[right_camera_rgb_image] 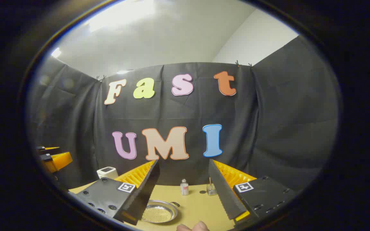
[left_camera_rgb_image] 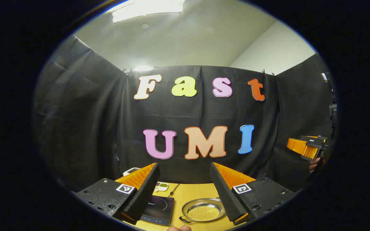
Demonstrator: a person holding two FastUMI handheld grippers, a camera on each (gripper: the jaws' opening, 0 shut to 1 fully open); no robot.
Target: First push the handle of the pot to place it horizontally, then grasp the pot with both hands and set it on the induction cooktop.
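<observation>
**Both grippers held wide above the bench, pot beside the cooktop**

A yellow bench (left_camera_rgb_image: 198, 192) is seen low in the left gripper view, backed by the black cloth wall (left_camera_rgb_image: 75, 128) of the booth; a pale ceiling with a bright light panel (left_camera_rgb_image: 148, 9) is seen above the cloth.

The left gripper (left_camera_rgb_image: 184, 189) is held above the bench with its two fingers spread wide apart; nothing is gripped between them. The right gripper (right_camera_rgb_image: 184, 189) is likewise held with its fingers well apart and nothing between them. In the left gripper view the right gripper is also seen far off at the right edge, carried by a hand (left_camera_rgb_image: 315, 164); in the right gripper view the left gripper is seen at the far left edge.

The dark induction cooktop (left_camera_rgb_image: 158, 210) lies flat on the bench, partly hidden behind the left finger; the pot (left_camera_rgb_image: 203, 210), a shallow round metal vessel with a mesh-like bottom, sits on the bench just beside the cooktop, to its right, not on it. A small dark handle (left_camera_rgb_image: 182, 219) is seen at the pot's near-left rim; in the right gripper view another handle (right_camera_rgb_image: 175, 204) is seen at the rim's far right.

A white box-like device (right_camera_rgb_image: 107, 172) stands near the cloth; a small bottle (right_camera_rgb_image: 184, 188) and a small glass jar (right_camera_rgb_image: 211, 190) stand at the back of the bench, near one another; a fingertip (right_camera_rgb_image: 193, 227) is seen at the bottom edge.
</observation>
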